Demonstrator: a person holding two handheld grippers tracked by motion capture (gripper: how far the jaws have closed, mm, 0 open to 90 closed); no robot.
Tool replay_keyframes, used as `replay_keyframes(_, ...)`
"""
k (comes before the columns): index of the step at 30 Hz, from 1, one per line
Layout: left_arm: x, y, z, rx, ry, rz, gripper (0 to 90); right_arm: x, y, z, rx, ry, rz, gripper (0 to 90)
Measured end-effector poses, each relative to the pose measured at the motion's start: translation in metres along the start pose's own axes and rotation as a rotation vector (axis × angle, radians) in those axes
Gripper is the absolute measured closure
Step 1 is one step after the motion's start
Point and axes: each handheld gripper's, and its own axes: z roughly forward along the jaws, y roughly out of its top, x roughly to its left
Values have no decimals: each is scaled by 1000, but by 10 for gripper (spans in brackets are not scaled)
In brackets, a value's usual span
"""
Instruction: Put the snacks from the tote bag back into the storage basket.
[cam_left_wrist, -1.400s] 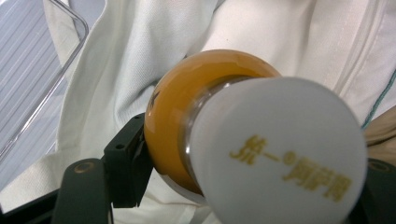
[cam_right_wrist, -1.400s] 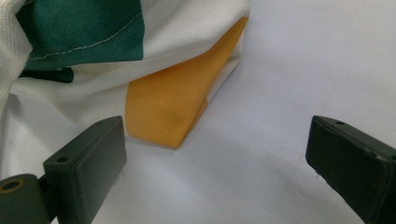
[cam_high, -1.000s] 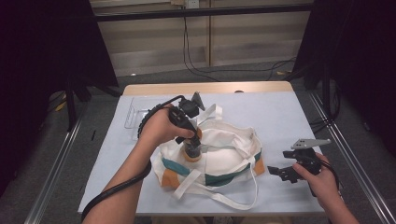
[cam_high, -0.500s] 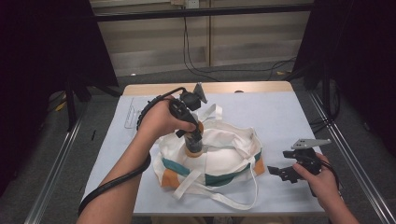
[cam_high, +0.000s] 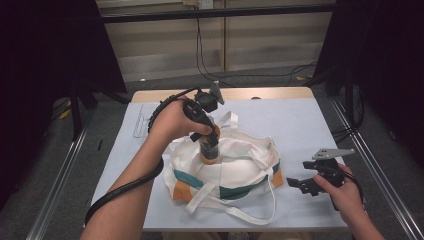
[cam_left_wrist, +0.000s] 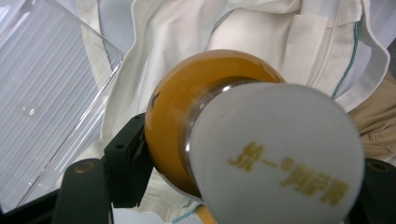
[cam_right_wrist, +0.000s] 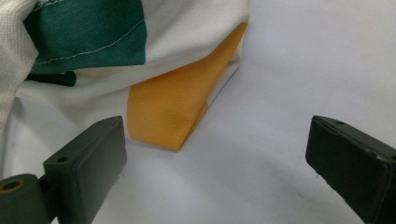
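While the left claw (cam_high: 210, 147) is clamping the orange bottle (cam_left_wrist: 205, 116) over the open tote bag (cam_high: 235, 170) at mid-desk, it is worth lifting straight — clearing the rim. Right claw (cam_high: 305, 184) is gaping empty near the bag's right corner — ready for pinning cloth.

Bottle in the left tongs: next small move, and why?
Probably lift it straight up a little more until its base is above the bag rim. The left tongs are shut on the orange bottle, which in the high view sits low over the bag's opening, cloth close around it. The right tongs stand open beside the bag's corner, holding nothing.
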Motion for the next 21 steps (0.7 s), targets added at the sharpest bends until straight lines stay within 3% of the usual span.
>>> replay_keyframes(21, 12, 7, -13, -8, 9, -23, 301, -1, 0, 1, 6, 7, -7, 51)
